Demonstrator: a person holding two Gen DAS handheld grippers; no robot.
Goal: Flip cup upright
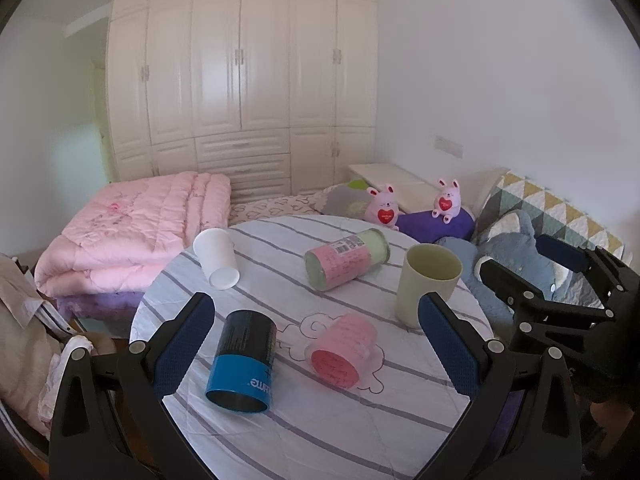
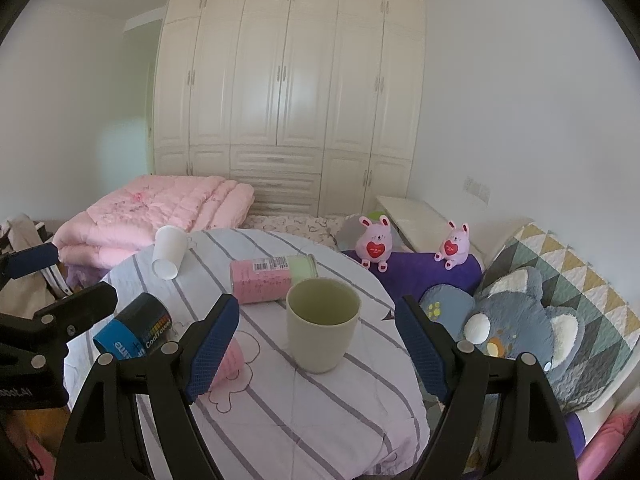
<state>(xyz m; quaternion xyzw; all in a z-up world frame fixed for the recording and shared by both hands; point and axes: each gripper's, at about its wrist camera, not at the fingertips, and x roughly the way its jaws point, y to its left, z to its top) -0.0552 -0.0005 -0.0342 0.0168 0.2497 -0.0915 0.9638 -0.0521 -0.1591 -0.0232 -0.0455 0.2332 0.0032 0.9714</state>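
A beige cup stands upright on the round striped table. A pink cup, a blue-and-black can, a pink-and-green tube and a white cup lie on their sides. My left gripper is open and empty, with the blue can and pink cup between its fingers. My right gripper is open and empty around the beige cup, apart from it.
A bed with a folded pink quilt lies behind the table. Two pink bunny toys, a purple cushion and a grey plush sit to the right. A white wardrobe fills the back wall.
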